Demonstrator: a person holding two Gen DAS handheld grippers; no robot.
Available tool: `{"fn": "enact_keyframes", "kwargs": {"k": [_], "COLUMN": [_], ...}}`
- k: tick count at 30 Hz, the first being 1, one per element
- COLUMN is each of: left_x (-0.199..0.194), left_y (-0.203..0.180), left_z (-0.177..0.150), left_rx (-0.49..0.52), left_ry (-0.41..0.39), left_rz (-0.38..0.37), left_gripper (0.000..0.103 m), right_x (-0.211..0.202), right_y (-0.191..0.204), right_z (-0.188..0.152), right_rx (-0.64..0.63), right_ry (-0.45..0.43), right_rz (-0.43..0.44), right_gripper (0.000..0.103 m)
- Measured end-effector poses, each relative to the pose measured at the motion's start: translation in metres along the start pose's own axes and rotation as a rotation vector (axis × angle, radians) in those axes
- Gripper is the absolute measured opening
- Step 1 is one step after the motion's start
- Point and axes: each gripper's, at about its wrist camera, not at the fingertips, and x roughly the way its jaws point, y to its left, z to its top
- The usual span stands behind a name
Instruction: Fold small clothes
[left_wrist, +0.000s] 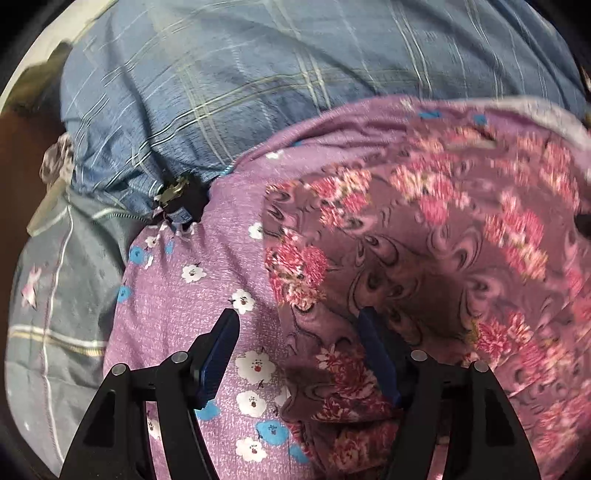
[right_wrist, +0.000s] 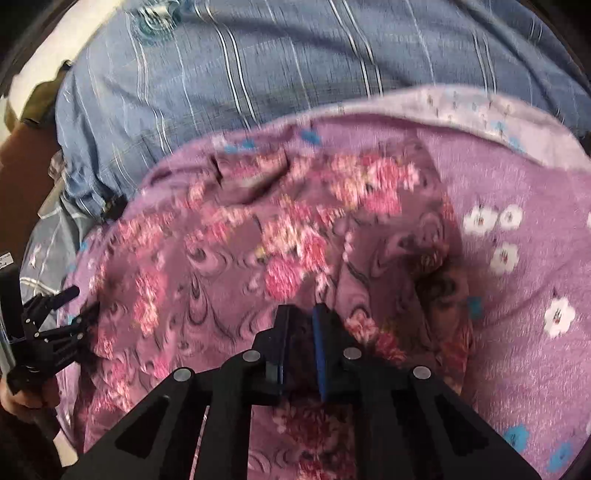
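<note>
A mauve garment printed with pink roses lies spread on a lilac bedsheet. My left gripper hovers low over the garment's left edge, jaws wide open; the edge runs between the fingers and neither pad presses it. The right wrist view shows the same garment, blurred. There my right gripper has its jaws nearly together, pinching a raised fold of that cloth. The left gripper shows at the garment's left edge, held by a hand.
A blue checked quilt or pillow is bunched up behind the garment, its zipper near the sheet's edge. A grey striped cover lies at the left. The lilac sheet with white and blue flowers stretches to the right.
</note>
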Motion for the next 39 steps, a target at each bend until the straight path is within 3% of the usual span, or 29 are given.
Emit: {"fn": "enact_keyframes", "kwargs": {"k": [3,5,7,9,10,11,13,16,19,21,22,23,25,28,31,33,35,39], "left_x": [-0.029,-0.034,-0.017,0.015,0.02,0.015,0.01,0.002,-0.001,0.014,0.016,0.014,0.015,0.019,0.017,0.006,-0.018,-0.064], "left_y": [0.009,0.007,-0.005,-0.02,-0.024,-0.024,-0.018,-0.006,0.007,0.008,0.009,0.011,0.013,0.026,0.033,0.036,0.046,0.074], "left_z": [0.006,0.008,0.004,-0.007,-0.011,-0.012,-0.009,-0.007,-0.013,-0.018,-0.02,-0.024,-0.026,-0.031,-0.041,-0.048,-0.061,-0.12], "left_rx": [-0.039,-0.041,-0.001,0.066,0.077,0.079,0.072,0.017,-0.036,-0.039,-0.055,-0.072,-0.089,-0.183,-0.246,-0.259,-0.294,-0.362], "left_ry": [-0.145,-0.179,-0.095,0.052,0.041,0.004,0.013,-0.037,-0.037,-0.002,-0.028,-0.047,-0.046,-0.016,0.018,0.014,-0.029,-0.099], "left_rz": [-0.039,-0.069,-0.089,-0.082,-0.077,-0.071,-0.094,-0.105,-0.084,-0.081,-0.092,-0.092,-0.116,-0.188,-0.242,-0.23,-0.232,-0.228], "left_gripper": [0.065,0.066,0.066,0.066,0.068,0.068,0.067,0.067,0.067,0.07,0.073,0.076,0.077,0.079,0.079,0.079,0.078,0.075], "right_x": [-0.02,-0.025,-0.015,0.008,0.022,0.023,0.019,-0.003,-0.009,0.015,0.027,0.018,0.007,-0.015,-0.006,-0.014,-0.03,-0.097], "right_y": [0.004,0.019,0.028,0.041,0.049,0.055,0.063,0.054,0.045,0.031,0.024,0.024,0.026,0.019,0.013,0.013,0.011,-0.009], "right_z": [0.003,0.005,0.007,0.002,-0.003,-0.007,-0.005,0.003,0.006,0.007,0.004,0.003,0.005,-0.002,-0.011,-0.022,-0.032,-0.08], "right_rx": [0.011,-0.011,-0.032,-0.083,-0.117,-0.162,-0.201,-0.129,-0.096,-0.055,-0.05,-0.079,-0.097,-0.075,-0.056,-0.064,-0.024,0.037], "right_ry": [-0.092,-0.14,-0.12,-0.002,0.056,0.034,0.023,-0.068,-0.138,-0.044,0.002,-0.056,-0.025,-0.092,-0.014,-0.028,-0.03,-0.152], "right_rz": [0.062,0.109,0.15,0.149,0.113,0.073,0.054,0.112,0.028,-0.03,-0.021,-0.01,-0.01,0.022,-0.005,-0.076,-0.028,0.062], "right_gripper": [0.018,0.018,0.019,0.021,0.021,0.021,0.021,0.021,0.022,0.035,0.035,0.033,0.034,0.035,0.045,0.044,0.044,0.047]}}
